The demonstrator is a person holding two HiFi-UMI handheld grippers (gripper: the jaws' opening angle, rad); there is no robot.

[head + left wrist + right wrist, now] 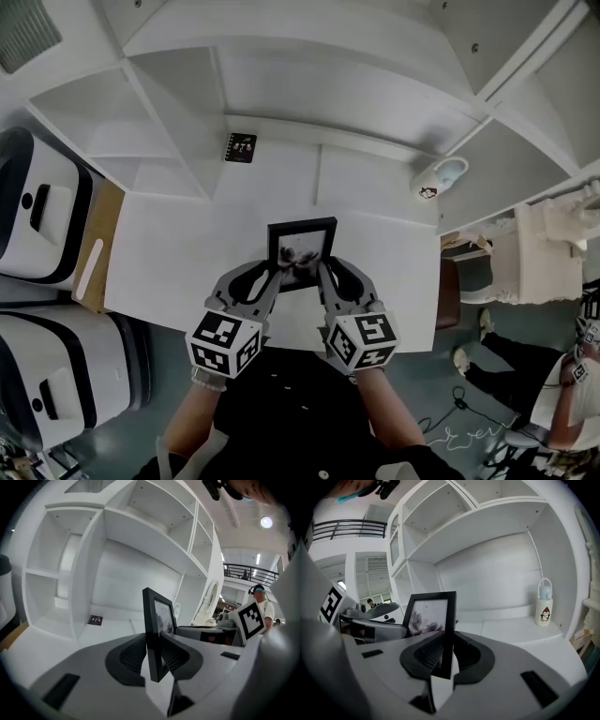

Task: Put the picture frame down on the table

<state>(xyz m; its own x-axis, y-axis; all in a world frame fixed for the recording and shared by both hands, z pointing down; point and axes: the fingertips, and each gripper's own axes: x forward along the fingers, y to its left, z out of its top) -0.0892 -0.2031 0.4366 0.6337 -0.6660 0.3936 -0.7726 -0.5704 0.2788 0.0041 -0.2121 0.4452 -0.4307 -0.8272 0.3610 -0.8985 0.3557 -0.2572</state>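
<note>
Over a white desk (169, 253) set against a white shelf unit (281, 84), a person holds one black picture frame (302, 251) upright between two hand-held tongs, its printed face turned toward the holder. The left tongs (152, 654) are clamped on the frame's left edge and the right tongs (444, 654) on its right edge, each pair of dark pads pressing the moulding from both sides. Gripping the two opposite sides at about the same height appears meant to keep the frame level and stop it from twisting or tipping as it goes to the desk. The frame sits over the middle of the desk, close to the near edge; whether its bottom rail already touches the surface cannot be told from these views, so the task looks close to done but not finished. From the frame, a single small black card (241, 148) lies at 11 o'clock against the back of the desk, and a single pale bottle (543, 603) with a penguin print stands at 2 o'clock, both well clear of the landing spot. Two white machines (42, 202) stand off the desk at 9 o'clock, and one other person (562, 394) is seen at 4 o'clock.
</note>
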